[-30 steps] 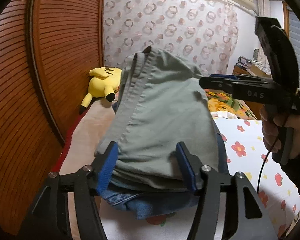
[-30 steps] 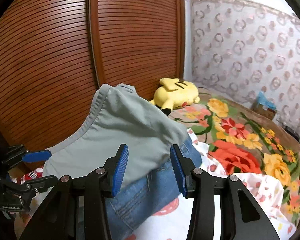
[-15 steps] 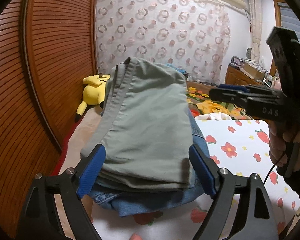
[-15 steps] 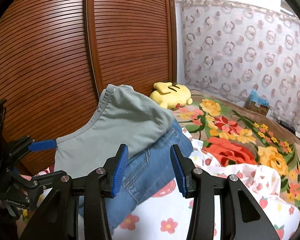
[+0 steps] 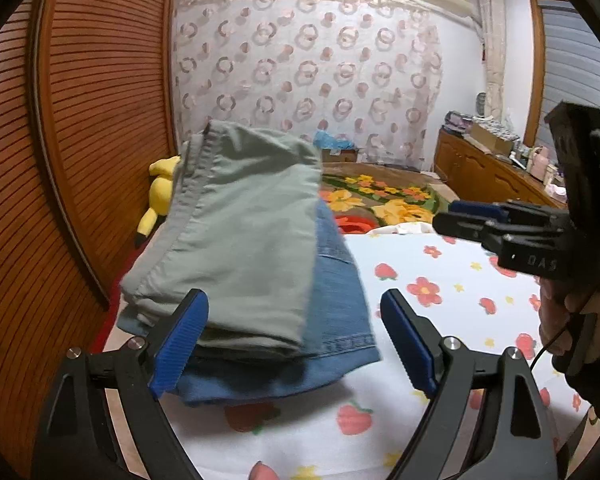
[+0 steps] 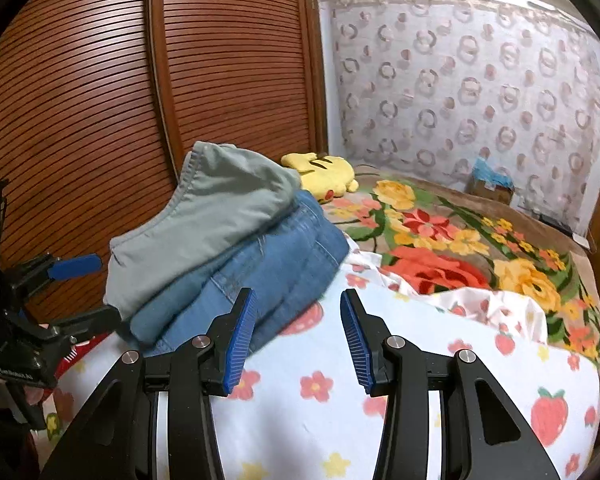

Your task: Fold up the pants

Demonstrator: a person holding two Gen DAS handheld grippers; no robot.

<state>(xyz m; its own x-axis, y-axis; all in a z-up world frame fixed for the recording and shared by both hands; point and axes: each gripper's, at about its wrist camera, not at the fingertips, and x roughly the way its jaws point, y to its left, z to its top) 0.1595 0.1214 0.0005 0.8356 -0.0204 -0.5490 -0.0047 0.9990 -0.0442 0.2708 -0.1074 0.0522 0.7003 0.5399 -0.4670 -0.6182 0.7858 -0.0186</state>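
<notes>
Folding looks done, or close to it. Nearest the left wrist camera, the left hand-held gripper is spread wide, its pads to either side of the stack's near end and gripping nothing. The right hand-held gripper is likewise spread, over the bed's strawberry sheet just beside the stack, clear of the cloth. Between them, the grey-green pants lie folded into a compact, layered rectangle on top of folded jeans, near the bed's wardrobe-side edge. The top fold sits a little askew and overhangs the jeans on the wardrobe side, so I judge that only squaring up, if anything, is left. Beyond lie a floral blanket and a yellow plush.
</notes>
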